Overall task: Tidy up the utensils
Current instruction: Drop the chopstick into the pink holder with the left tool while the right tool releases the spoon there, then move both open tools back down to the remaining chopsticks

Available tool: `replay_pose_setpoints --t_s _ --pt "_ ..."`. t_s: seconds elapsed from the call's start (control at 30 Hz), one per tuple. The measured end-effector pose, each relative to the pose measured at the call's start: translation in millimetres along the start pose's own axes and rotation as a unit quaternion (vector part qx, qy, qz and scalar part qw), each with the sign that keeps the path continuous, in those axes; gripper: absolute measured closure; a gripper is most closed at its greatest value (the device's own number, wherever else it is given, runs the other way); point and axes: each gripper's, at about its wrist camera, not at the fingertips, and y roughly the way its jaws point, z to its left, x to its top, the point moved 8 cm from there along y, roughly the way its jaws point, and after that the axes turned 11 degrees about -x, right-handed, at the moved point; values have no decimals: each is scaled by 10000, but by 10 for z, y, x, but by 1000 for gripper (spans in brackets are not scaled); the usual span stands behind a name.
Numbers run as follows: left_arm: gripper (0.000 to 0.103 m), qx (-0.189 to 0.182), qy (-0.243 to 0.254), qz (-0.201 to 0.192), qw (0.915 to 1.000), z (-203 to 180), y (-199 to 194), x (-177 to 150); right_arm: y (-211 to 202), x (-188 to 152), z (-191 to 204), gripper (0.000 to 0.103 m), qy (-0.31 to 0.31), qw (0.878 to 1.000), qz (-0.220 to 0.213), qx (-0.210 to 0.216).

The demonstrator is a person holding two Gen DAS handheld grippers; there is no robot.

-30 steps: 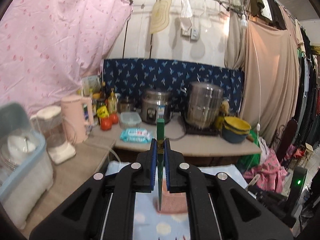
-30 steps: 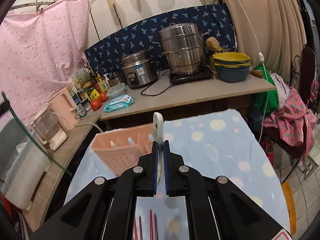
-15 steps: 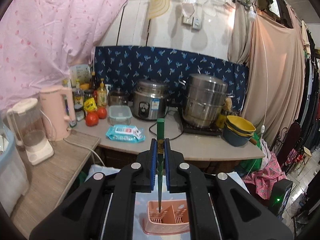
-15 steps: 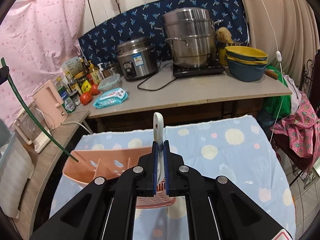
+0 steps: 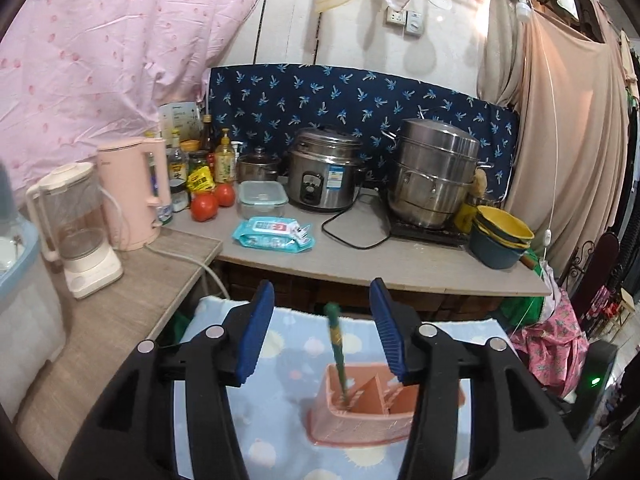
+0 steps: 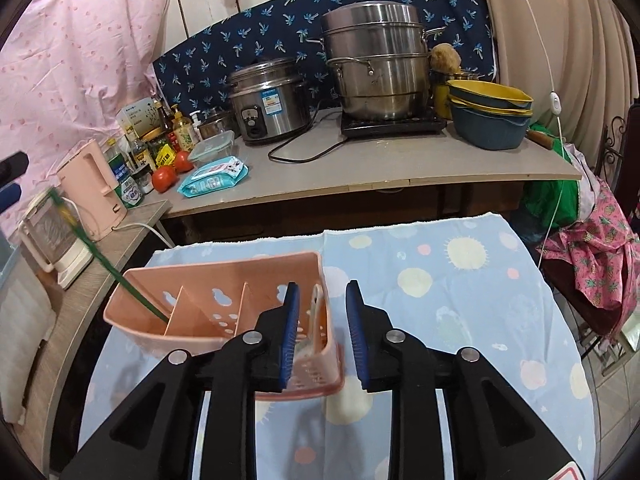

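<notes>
Both my claws have just been opening: left gripper (image 5: 322, 334) released, green utensil (image 5: 335, 346) loose in pink caddy (image 5: 360, 420); right gripper (image 6: 322, 320) released, white utensil (image 6: 316, 308) dropped in. Labels unreadable.

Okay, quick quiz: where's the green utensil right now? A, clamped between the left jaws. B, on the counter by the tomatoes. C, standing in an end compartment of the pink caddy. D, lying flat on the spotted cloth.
C: the green utensil leans in an end compartment of the pink caddy, and the left gripper jaws stand open, clear of it.
</notes>
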Motion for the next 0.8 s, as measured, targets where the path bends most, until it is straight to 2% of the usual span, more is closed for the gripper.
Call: replay_pose_setpoints --t_s 0.13,0.3,0.5,0.73,0.8 --pt "56 10 -130 129 9998 70 -160 -152 -260 -139 -111 78 76 10000 7 34" --pt "56 85 -115 353 9993 126 -497 -535 -660 -526 -254 73 83 9999 105 26" --pt "56 262 -82 880 9957 208 -883 -1312 -1039 -1257 -447 72 97 9986 511 -14" --pt "56 279 -241 1647 9857 260 -1197 -2249 -1345 -2085 -642 72 79 9948 976 -274" --pt "56 258 -258 1784 9833 243 -1262 -2431 -1412 -2280 -654 72 64 9936 1090 -294"
